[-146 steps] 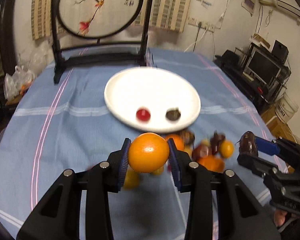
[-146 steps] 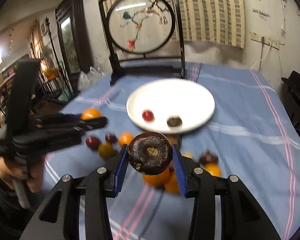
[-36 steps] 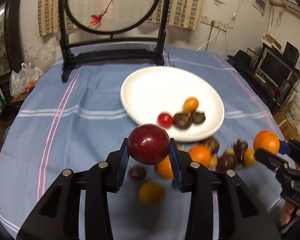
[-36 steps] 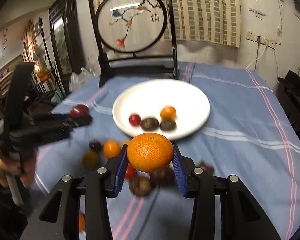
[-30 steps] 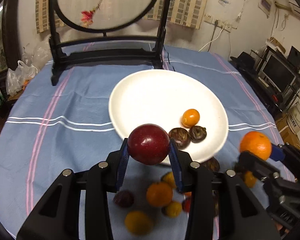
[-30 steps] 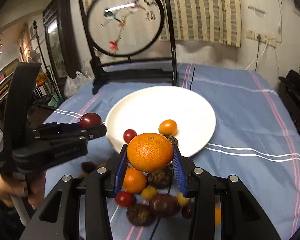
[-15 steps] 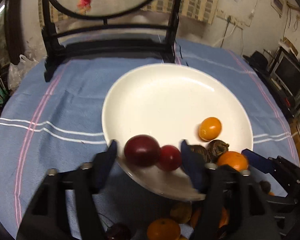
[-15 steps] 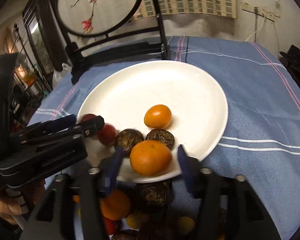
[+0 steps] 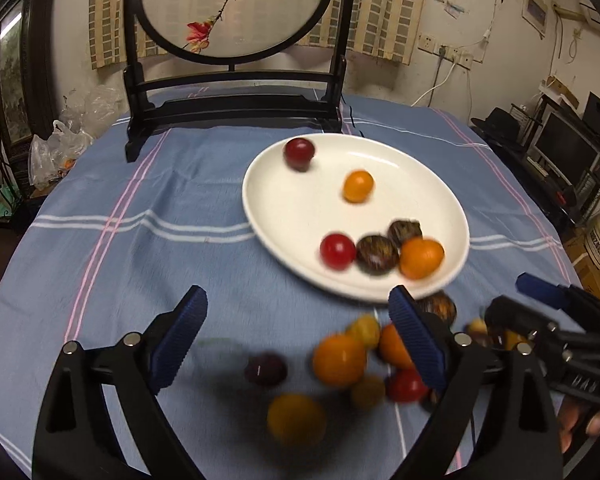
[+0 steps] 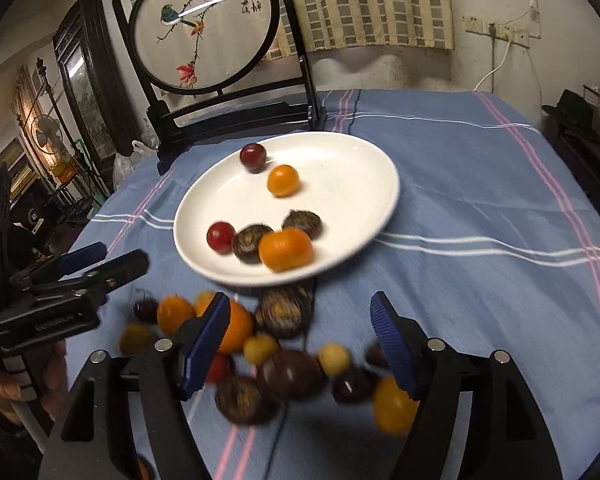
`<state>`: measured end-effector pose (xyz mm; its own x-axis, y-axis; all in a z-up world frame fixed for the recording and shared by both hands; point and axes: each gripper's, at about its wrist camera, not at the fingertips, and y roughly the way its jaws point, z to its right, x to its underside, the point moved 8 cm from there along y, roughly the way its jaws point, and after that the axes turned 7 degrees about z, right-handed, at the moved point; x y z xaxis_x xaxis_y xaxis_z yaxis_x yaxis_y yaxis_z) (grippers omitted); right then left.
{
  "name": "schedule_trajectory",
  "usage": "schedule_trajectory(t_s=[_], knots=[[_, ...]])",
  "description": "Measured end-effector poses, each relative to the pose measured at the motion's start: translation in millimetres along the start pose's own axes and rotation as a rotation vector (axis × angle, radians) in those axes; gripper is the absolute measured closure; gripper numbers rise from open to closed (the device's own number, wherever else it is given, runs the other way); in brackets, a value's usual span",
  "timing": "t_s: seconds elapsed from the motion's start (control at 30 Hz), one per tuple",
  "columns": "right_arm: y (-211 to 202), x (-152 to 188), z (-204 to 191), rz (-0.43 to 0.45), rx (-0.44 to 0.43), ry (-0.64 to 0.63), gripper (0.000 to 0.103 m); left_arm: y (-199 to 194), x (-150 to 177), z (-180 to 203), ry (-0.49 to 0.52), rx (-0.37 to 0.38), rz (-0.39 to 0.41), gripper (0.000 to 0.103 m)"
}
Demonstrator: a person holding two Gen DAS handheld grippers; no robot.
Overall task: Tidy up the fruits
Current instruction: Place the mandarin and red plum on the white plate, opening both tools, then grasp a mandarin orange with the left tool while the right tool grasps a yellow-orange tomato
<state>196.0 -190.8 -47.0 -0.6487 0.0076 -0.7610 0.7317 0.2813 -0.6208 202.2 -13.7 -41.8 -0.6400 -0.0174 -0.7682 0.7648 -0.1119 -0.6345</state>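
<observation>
Six fruits are seen on the plate (image 9: 455,216); a dozen-odd loose fruits (image 10: 288,372) remain just beside it. Left gripper (image 9: 300,344) and right gripper (image 10: 300,344): jaws just opened, spread apart, nothing held.

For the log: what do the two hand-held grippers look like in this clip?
Both match: the left hand-held gripper and right hand-held gripper have black angular plastic frames with triangular cut-outs, silver round pins at the joints, and blue ribbed finger pads. Seen from the right wrist, the left one carries small white lettering, too blurred to read. No cables visible.
</observation>
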Motion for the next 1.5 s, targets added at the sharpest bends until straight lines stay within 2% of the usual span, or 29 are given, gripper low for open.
schedule_trajectory(t_s=[0.27, 0.5, 0.63, 0.83, 0.97, 1.07, 1.17, 1.3, 1.4, 1.5], knots=[[-32.4, 42.1, 17.0, -0.007, 0.045, -0.005, 0.029, -31.7, 44.3, 3.2, 0.024, 0.022, -0.030, 0.012], [-39.6, 86.2, 20.2, -0.076, 0.039, 0.019, 0.028, -51.9, 89.6, 15.0, 0.075, 0.062, -0.082, 0.012], [-42.5, 97.8, 17.5, -0.094, 0.025, 0.032, 0.028, -58.7, 112.7, 22.8, 0.115, 0.081, -0.119, 0.012], [-47.3, 104.7, 8.6, -0.098, 0.019, 0.013, 0.027, -65.4, 129.7, 31.8, 0.115, 0.108, -0.150, 0.012], [-51.0, 106.9, 5.1, -0.098, 0.020, -0.001, 0.022, -71.5, 140.0, 43.1, 0.130, 0.150, -0.169, 0.012], [-53.5, 108.4, 5.1, -0.095, 0.023, -0.002, 0.022, -68.9, 154.4, 52.2, 0.167, 0.189, -0.222, 0.012], [-54.0, 108.0, 9.2, -0.095, 0.035, 0.005, 0.022, -68.2, 161.2, 54.6, 0.195, 0.175, -0.219, 0.024], [-52.2, 108.0, 18.4, -0.101, 0.068, 0.026, 0.022, -72.2, 161.3, 57.9, 0.280, 0.153, -0.169, 0.060], [-50.1, 107.4, 24.3, -0.110, 0.099, 0.027, 0.022, -74.9, 161.8, 63.1, 0.356, 0.135, -0.144, 0.060], [-48.5, 99.7, 30.4, -0.106, 0.132, 0.006, 0.022, -74.3, 159.7, 61.2, 0.344, 0.150, -0.152, 0.061]])
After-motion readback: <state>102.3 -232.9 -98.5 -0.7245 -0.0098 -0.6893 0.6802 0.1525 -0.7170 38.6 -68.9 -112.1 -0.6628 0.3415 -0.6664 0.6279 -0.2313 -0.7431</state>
